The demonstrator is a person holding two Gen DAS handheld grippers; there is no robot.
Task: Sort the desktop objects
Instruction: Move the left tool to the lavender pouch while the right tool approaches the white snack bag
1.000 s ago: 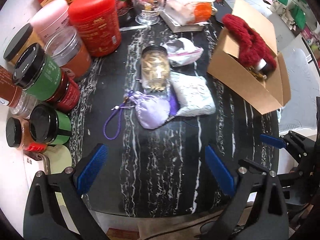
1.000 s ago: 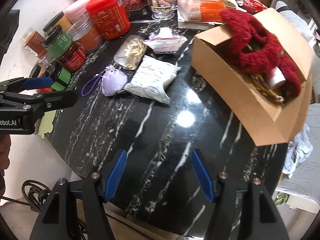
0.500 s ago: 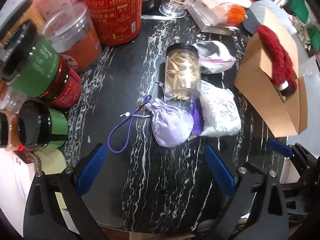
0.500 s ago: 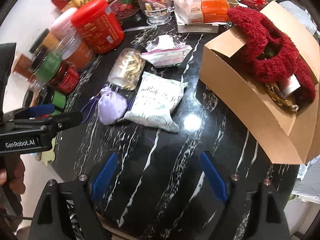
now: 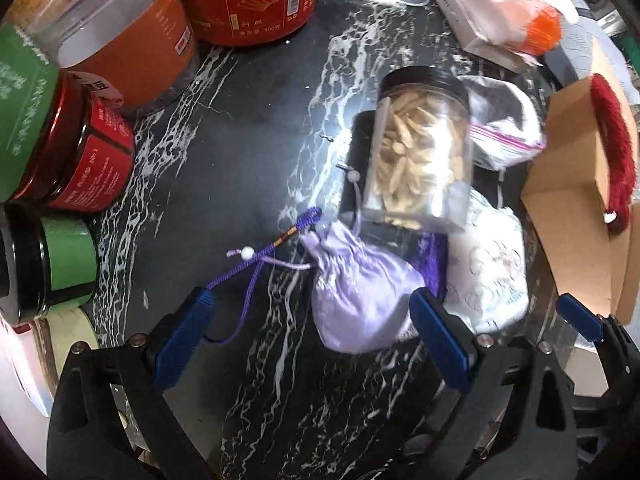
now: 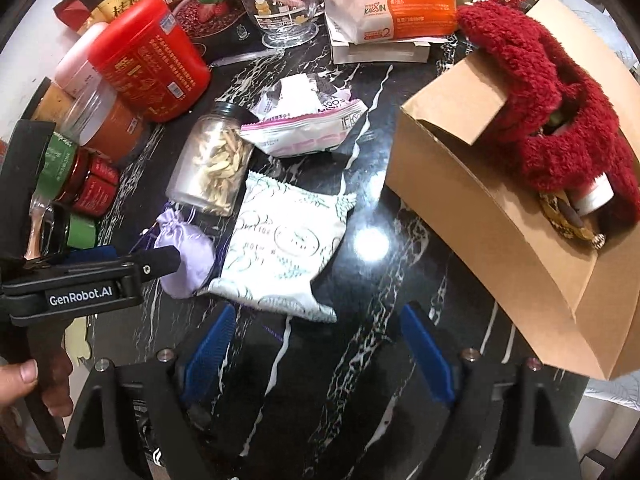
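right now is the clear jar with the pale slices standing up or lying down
Lying down. The clear jar rests on its side on the black marble table, its black lid facing sideways and the slices settled along its lower wall.

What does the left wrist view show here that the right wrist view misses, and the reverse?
Left wrist only: the purple cord of the lilac pouch, lying between the open left gripper fingers.
Right wrist only: the glass cup, a hand holding the left gripper, and the box's contents.
Both: pouch, lying jar, white packet, cardboard box.
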